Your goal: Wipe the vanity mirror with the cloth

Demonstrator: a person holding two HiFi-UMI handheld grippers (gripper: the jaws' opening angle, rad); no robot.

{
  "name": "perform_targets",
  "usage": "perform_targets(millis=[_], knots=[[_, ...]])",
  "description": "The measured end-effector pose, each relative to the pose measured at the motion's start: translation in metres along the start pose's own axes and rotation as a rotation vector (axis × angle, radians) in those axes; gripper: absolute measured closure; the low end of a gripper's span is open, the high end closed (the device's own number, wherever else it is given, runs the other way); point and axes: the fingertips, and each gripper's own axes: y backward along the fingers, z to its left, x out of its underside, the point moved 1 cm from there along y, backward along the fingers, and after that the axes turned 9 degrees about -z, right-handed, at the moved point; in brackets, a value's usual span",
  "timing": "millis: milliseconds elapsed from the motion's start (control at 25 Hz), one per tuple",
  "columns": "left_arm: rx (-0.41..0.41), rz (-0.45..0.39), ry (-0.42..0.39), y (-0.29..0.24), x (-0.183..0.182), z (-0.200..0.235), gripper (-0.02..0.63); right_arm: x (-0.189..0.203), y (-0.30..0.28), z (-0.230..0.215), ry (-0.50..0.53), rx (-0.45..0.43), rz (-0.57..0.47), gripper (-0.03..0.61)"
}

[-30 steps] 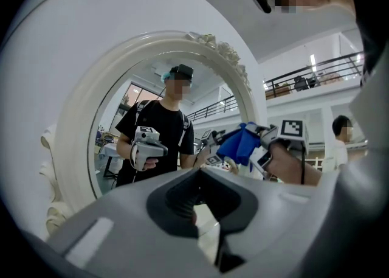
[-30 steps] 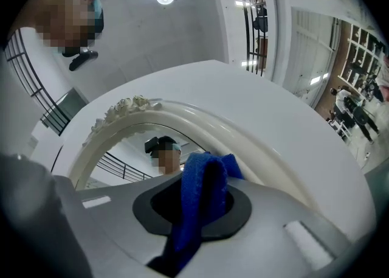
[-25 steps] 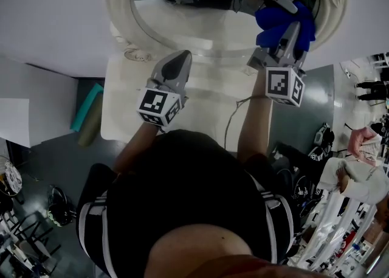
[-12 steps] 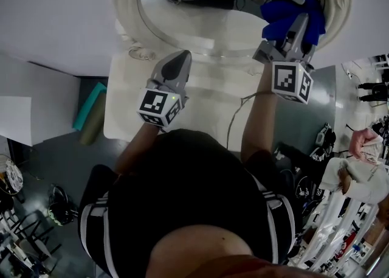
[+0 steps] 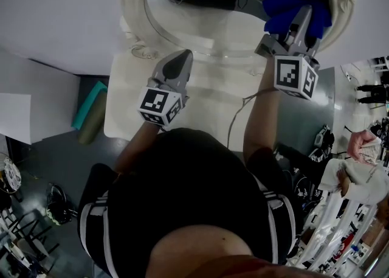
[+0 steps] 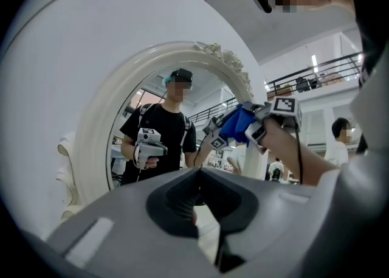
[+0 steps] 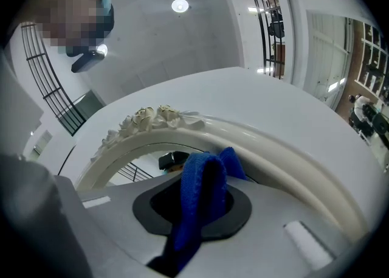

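The vanity mirror (image 5: pixel 200 21) has an oval white ornate frame (image 6: pixel 97 125) and stands at the back of a white table (image 5: pixel 124 112). My right gripper (image 5: pixel 298 27) is shut on a blue cloth (image 5: pixel 292 9), which lies against the right part of the glass. In the right gripper view the cloth (image 7: pixel 203 179) runs up between the jaws, under the carved top of the frame (image 7: pixel 152 118). My left gripper (image 5: pixel 180 59) hovers over the table in front of the mirror, shut and holding nothing. The left gripper view shows the cloth (image 6: pixel 237 126) and the person's reflection in the glass.
A thin cable (image 5: pixel 234 118) trails across the table towards the person. A teal roll (image 5: pixel 88 109) lies on the floor left of the table. White racks and clothes (image 5: pixel 355 179) crowd the floor at the right.
My right gripper has moved farther up the right side of the mirror with the cloth. The left gripper has stayed where it was.
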Motion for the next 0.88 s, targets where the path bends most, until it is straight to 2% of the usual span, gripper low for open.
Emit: perform_targets(millis=[320, 560, 880], knots=[[-0.005, -0.006, 0.010, 0.004, -0.002, 0.003, 0.604, -0.005, -0.018, 0.035, 0.035, -0.061, -0.004, 0.537], [-0.014, -0.008, 0.014, 0.010, -0.003, 0.009, 0.604, -0.004, -0.025, 0.061, 0.107, -0.105, 0.010, 0.537], [-0.021, -0.009, 0.019, 0.013, -0.003, 0.013, 0.604, -0.002, -0.031, 0.079, 0.114, -0.130, 0.023, 0.537]])
